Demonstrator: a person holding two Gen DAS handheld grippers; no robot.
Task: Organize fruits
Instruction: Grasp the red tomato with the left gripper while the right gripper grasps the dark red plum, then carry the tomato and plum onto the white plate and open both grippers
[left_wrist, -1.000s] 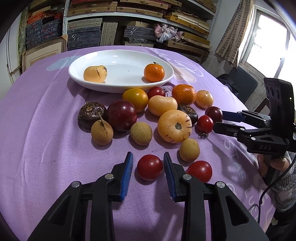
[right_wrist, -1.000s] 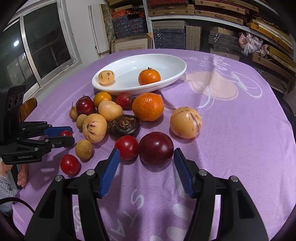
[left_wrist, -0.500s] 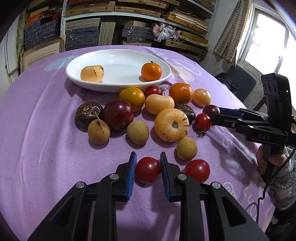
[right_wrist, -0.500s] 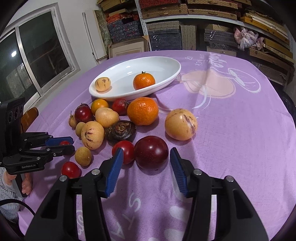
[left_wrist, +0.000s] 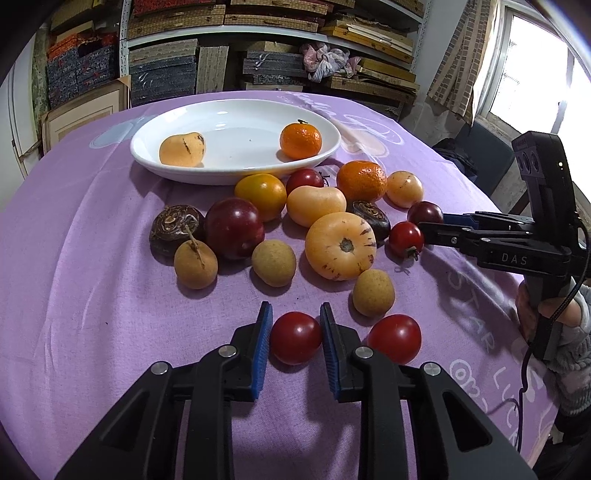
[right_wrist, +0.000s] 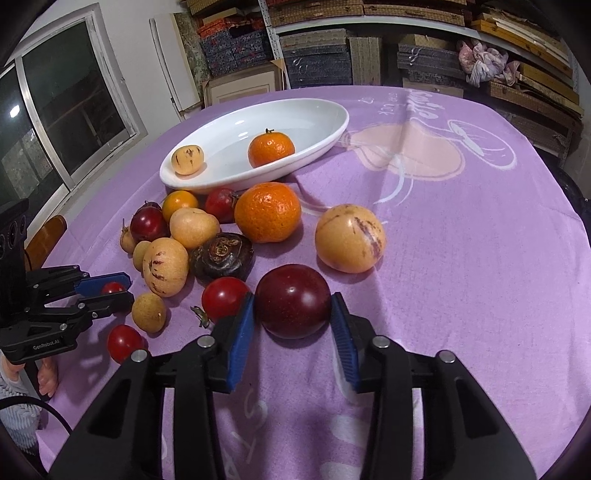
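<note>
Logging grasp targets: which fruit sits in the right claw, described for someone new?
Start at the white oval dish, then come down the fruit pile to its near edge. The dark plum lies there, between the right claw pads: larger and darker than the bright cherry tomato beside it.

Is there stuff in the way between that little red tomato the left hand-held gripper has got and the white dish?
Yes. The left hand-held gripper is shut on the cherry tomato, and the heap of loose fruit, such as the striped yellow melon, lies between it and the white dish. Lifting over looks the likely way.
</note>
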